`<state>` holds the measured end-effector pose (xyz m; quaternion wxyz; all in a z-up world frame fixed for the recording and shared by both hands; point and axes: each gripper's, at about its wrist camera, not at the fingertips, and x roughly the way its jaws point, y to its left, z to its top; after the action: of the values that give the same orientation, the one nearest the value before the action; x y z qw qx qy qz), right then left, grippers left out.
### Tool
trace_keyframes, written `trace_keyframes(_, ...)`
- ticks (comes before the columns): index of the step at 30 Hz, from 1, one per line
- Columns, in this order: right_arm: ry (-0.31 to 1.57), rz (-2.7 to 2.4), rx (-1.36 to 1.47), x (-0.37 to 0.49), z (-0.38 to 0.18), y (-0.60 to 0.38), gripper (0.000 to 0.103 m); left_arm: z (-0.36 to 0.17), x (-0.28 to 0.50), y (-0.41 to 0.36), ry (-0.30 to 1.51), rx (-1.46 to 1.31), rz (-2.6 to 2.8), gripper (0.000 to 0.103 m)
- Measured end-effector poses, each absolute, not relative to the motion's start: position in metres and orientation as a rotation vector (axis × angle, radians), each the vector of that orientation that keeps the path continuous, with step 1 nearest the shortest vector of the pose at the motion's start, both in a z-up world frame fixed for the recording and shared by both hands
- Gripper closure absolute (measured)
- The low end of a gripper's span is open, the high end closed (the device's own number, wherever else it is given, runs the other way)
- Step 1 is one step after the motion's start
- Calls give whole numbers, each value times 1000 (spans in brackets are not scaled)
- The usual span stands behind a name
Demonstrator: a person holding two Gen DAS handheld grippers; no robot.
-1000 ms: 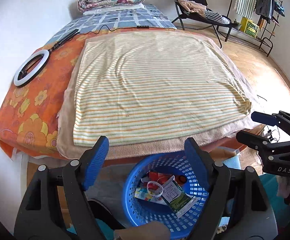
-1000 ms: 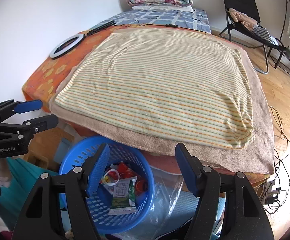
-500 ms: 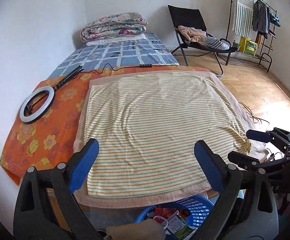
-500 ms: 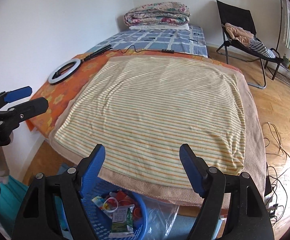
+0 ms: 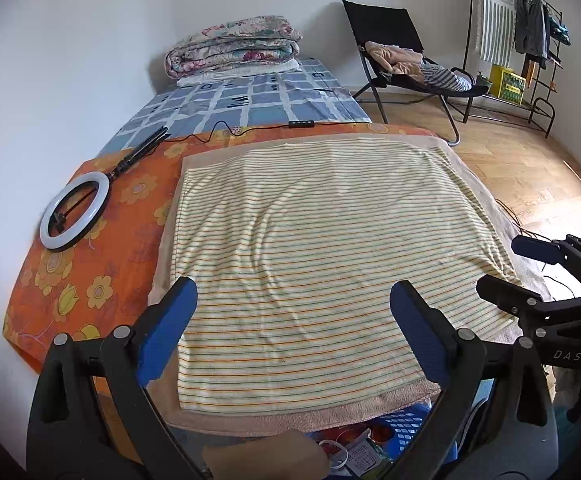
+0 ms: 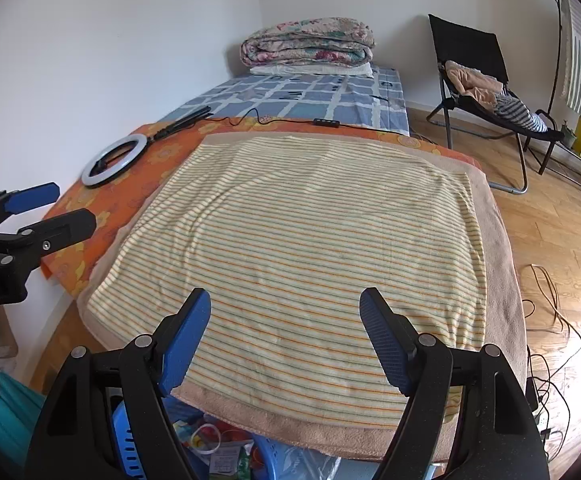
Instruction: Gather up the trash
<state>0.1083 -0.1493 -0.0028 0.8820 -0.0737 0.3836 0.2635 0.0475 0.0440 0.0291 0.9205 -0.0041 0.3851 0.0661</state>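
A blue plastic basket (image 5: 406, 434) with trash in it, cartons and wrappers (image 6: 226, 454), sits on the floor below the bed's near edge and is mostly hidden by the bedding. It also shows in the right wrist view (image 6: 130, 460). My left gripper (image 5: 292, 324) is open and empty, raised over the striped blanket (image 5: 322, 248). My right gripper (image 6: 284, 334) is open and empty, also over the blanket (image 6: 310, 248). Each gripper shows in the other's view: the right one (image 5: 530, 276) at right, the left one (image 6: 46, 208) at left.
A ring light (image 5: 73, 210) with its cable lies on the orange flowered sheet (image 5: 90, 264). Folded quilts (image 5: 232, 46) are at the bed's head. A black chair (image 5: 402, 64) with clothes and a clothes rack (image 5: 530, 40) stand on the wooden floor. Cables (image 6: 550, 320) lie beside the bed.
Both grippers have risen and tilted up from the basket, which has slid nearly out of view below. The bed now fills both views. Both stay open.
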Motion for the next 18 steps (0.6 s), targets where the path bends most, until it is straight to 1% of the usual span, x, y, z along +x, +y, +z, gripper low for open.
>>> trace_keyframes(6,770,536,-167,101,0,-153,26,32,33,33,777,-6,107,4)
trace_keyframes(18,773,537,-170,93,-3,-153,24,30,15,25,763,31,108,4)
